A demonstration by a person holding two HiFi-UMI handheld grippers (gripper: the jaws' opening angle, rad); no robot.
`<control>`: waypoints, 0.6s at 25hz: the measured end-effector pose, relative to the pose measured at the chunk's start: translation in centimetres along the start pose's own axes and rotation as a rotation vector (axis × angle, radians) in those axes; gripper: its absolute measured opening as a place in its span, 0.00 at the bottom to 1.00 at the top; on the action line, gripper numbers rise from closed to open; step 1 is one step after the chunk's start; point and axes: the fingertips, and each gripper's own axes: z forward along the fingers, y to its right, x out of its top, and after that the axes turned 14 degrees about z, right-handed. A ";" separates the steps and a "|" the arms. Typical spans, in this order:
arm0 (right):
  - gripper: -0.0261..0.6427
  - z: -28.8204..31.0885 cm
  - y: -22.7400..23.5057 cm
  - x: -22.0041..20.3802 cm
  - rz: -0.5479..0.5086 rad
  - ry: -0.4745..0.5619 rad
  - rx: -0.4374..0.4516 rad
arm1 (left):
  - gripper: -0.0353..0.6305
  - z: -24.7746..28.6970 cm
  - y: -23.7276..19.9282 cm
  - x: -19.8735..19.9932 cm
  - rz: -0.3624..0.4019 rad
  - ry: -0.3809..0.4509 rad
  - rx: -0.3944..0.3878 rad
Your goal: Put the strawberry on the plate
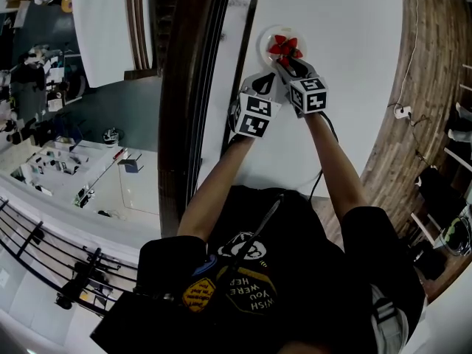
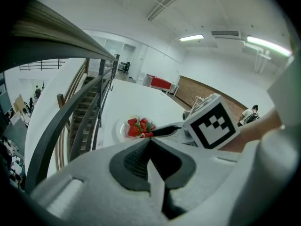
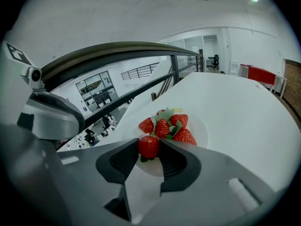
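A white plate [image 1: 264, 41] on the white table holds several red strawberries [image 1: 285, 47] with green leaves. My right gripper [image 1: 286, 63] is shut on one more strawberry [image 3: 149, 146], held between its dark pads just above the near rim of the plate [image 3: 201, 132], close to the pile [image 3: 170, 125]. My left gripper [image 1: 260, 85] hangs just left of the right one, short of the plate, its jaws shut with nothing between them. In the left gripper view the plate [image 2: 119, 129] lies ahead, with the right gripper's tip [image 2: 160, 132] at its right edge.
The white table [image 1: 346, 65] ends at a dark railing [image 1: 188, 87] close to the plate's left, with a drop to a lower floor beyond it. A wooden floor [image 1: 431, 65] lies to the right. A cable [image 1: 321, 179] trails from the right gripper.
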 end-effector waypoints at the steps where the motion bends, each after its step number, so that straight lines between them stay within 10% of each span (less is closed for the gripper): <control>1: 0.25 0.0 0.0 -0.2 -0.002 -0.007 -0.007 | 0.06 -0.1 0.2 -0.1 0.000 -0.004 -0.002; 15: 0.28 0.1 0.7 0.2 -0.057 0.007 -0.094 | 0.06 -0.5 1.9 -1.4 0.007 -0.043 -0.042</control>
